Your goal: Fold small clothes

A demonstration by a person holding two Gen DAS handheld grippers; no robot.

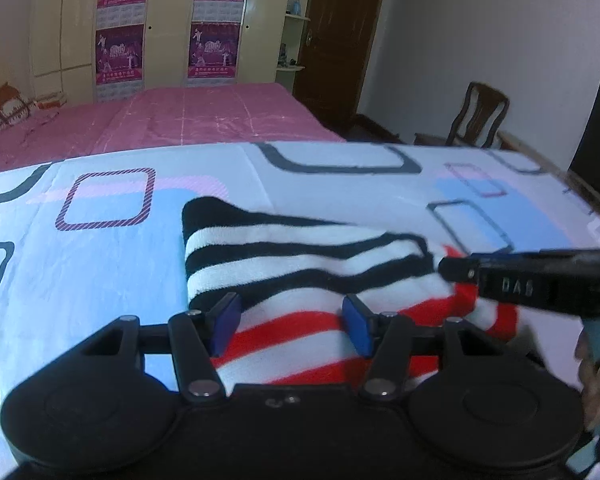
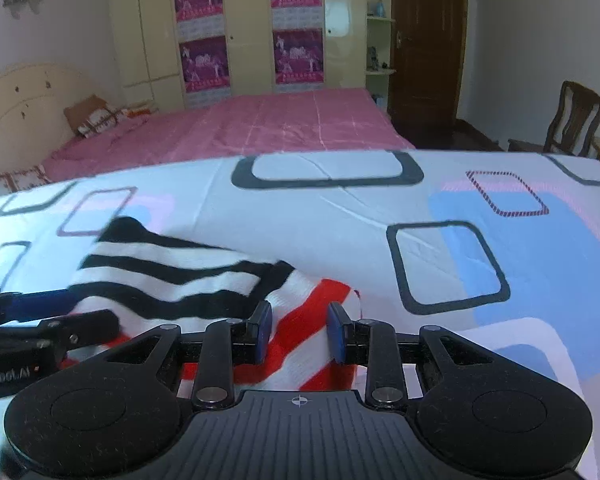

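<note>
Striped garment (image 1: 300,276) lies half-folded on the desk (image 1: 100,248). Left gripper (image 1: 292,322) and right gripper (image 2: 296,332) both straddle it unclenched; should nip matching edges, lift evenly w/o dragging.

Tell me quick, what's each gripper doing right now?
Left gripper: open, pads astride the striped garment, not pinching it.
Right gripper: partly open over the garment's red-striped edge; grip cannot be told.

The left gripper (image 1: 291,326) points forward and down, its blue-padded fingers (image 1: 226,322) standing apart. The right gripper (image 2: 299,334) tilts down likewise, its fingers (image 2: 263,332) narrower set but with a clear gap. At the right of the left fingers, a blurred hand (image 1: 594,376), probably the right one, grips a handle.
</note>
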